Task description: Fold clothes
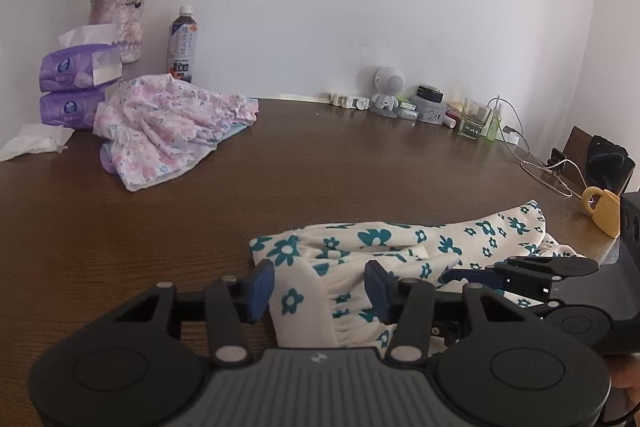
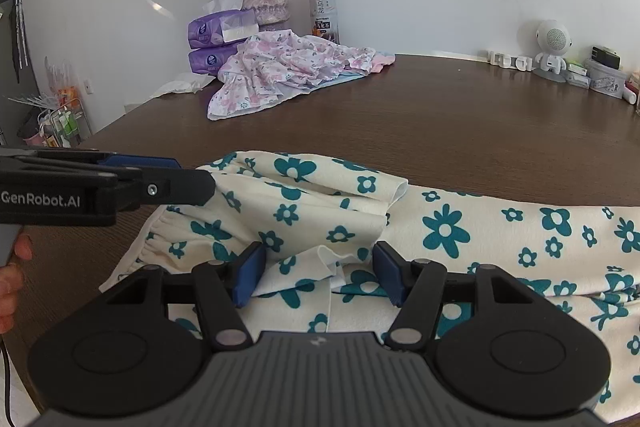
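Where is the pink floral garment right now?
The pink floral garment lies crumpled at the table's far left, against the purple tissue packs, below the flower vase.

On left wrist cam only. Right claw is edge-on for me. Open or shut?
Observer: Open. The right claw has its fingers spread, and a loose white flap of the teal-flower garment lies between them, unpinched.
Operator: How far does the cloth run on that side?
Observer: It carries on past the right edge of the right wrist view, so I cannot see its end.
Operator: Anything beyond the table on the left?
Observer: Yes, a wire rack with small bottles stands on the floor past the left edge of the table.
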Tool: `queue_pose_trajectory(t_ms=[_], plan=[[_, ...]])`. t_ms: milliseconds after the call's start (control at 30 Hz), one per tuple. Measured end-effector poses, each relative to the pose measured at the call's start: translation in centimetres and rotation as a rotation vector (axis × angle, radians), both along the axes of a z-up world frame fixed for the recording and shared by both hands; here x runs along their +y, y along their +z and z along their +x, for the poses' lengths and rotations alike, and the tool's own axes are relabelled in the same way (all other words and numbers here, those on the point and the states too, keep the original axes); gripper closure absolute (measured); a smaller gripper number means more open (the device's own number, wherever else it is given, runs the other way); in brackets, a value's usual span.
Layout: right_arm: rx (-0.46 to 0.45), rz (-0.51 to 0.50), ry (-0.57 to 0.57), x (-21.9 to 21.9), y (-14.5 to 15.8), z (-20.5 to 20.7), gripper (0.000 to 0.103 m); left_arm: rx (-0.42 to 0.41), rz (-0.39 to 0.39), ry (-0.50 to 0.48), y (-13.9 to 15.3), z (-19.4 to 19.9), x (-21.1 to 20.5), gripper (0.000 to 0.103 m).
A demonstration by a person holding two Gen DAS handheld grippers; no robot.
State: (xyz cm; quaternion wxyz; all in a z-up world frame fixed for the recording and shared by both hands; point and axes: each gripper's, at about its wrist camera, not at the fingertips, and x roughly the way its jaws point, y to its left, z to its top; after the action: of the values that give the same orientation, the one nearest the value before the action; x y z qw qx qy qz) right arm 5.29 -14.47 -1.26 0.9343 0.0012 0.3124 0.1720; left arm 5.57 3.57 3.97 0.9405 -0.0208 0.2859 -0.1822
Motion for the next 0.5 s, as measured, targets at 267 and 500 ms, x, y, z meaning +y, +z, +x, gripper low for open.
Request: queue_pose_trajectory(t_ms=[267,500], plan=[[-0.001,-0.007,0.0,0.1,0.0,0.0,0.042,0.042,0.04,-0.013,-1.3,0.8,-0.1,0.054],[-0.003,-0.014,0.0,0.2,0.0,0.0,0.042,0.047,0.037,-0.022,-1.7,0.9,0.1,0.054]])
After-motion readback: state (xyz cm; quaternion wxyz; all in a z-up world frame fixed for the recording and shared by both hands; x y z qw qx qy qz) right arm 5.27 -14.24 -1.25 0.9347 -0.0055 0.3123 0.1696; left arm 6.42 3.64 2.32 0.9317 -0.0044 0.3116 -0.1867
